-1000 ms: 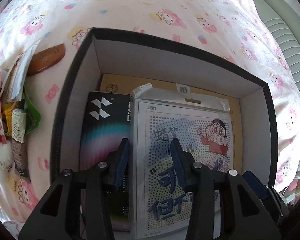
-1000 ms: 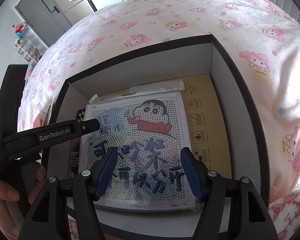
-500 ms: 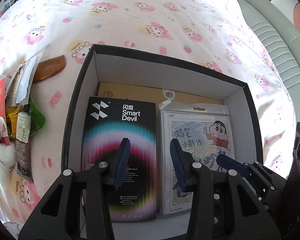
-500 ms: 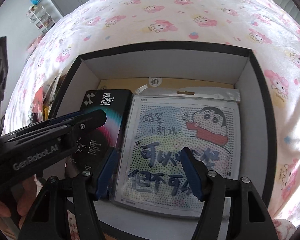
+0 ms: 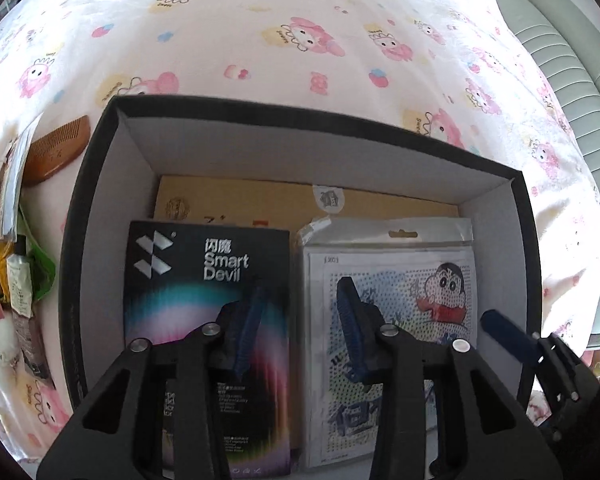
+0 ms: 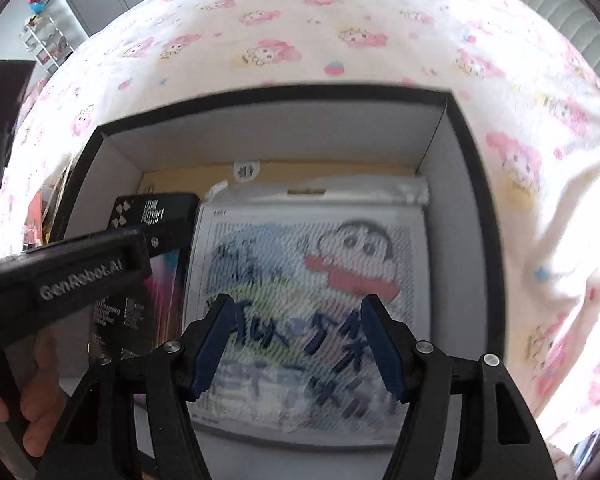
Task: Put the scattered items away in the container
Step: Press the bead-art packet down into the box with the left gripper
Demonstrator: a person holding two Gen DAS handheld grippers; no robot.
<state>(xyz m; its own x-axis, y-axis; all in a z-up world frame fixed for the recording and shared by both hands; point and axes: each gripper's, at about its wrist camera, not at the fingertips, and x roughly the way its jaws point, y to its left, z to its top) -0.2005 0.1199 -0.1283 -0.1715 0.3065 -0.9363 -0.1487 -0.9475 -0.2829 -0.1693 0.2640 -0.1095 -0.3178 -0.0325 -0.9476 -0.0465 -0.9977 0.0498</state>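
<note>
A black box with white inner walls [image 5: 112, 176] [image 6: 460, 184] sits on the bed. Inside lie a black "Smart Devil" package [image 5: 204, 280] [image 6: 156, 212] on the left and a cartoon bead-art packet [image 5: 404, 280] [image 6: 308, 264] on the right, both over a tan flat carton [image 5: 260, 200]. My left gripper [image 5: 300, 320] is open and empty above the two items. My right gripper [image 6: 300, 340] is open and empty above the cartoon packet; its blue fingertip also shows in the left wrist view [image 5: 500, 328]. The left gripper's body [image 6: 68, 272] crosses the right wrist view.
A wooden comb [image 5: 56, 152] lies on the pink cartoon bedsheet [image 5: 300, 40] left of the box. Several packets and sachets [image 5: 16, 272] are piled at the far left. A grey padded headboard [image 5: 572, 80] is at the right.
The cartoon packet has come to lie flat on the box's right side, uncovering the Smart Devil package. Both grippers have drawn back and up from the box.
</note>
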